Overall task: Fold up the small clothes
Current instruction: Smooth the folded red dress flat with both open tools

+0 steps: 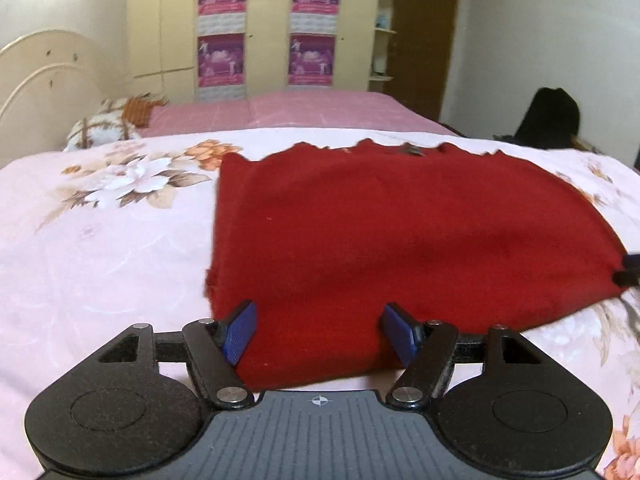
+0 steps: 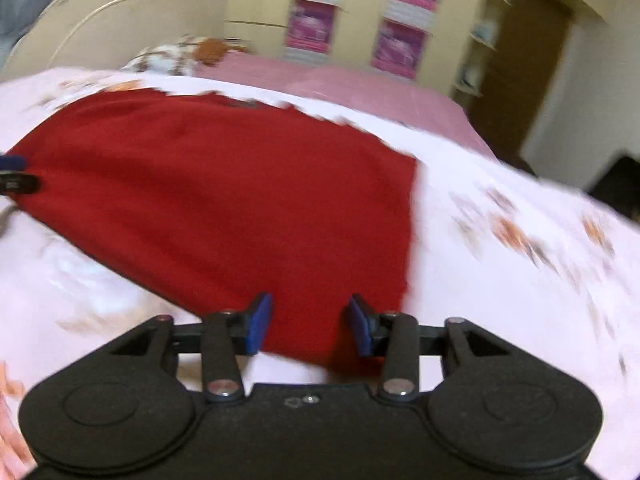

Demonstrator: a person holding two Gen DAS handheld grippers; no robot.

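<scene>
A dark red garment (image 1: pixel 400 232) lies spread flat on a pale pink floral bedspread (image 1: pixel 100 248). My left gripper (image 1: pixel 320 330) is open over the garment's near left edge. Its blue pads stand wide apart, with the cloth lying loose between them. In the right wrist view the same red garment (image 2: pixel 224 200) fills the middle. My right gripper (image 2: pixel 310 328) is open at the garment's near right corner, and its pads do not press the cloth. The right gripper's dark fingertips (image 1: pixel 626 278) show at the garment's right tip. The left gripper's fingertips (image 2: pixel 16 184) show at its left tip.
Beyond the bedspread lies a pink sheet (image 1: pixel 304 112) with a patterned pillow (image 1: pixel 104 124) by the cream headboard (image 1: pixel 44 80). A wardrobe with purple posters (image 1: pixel 264 28) and a brown door (image 1: pixel 428 36) stand behind. A black object (image 1: pixel 548 120) sits at the right.
</scene>
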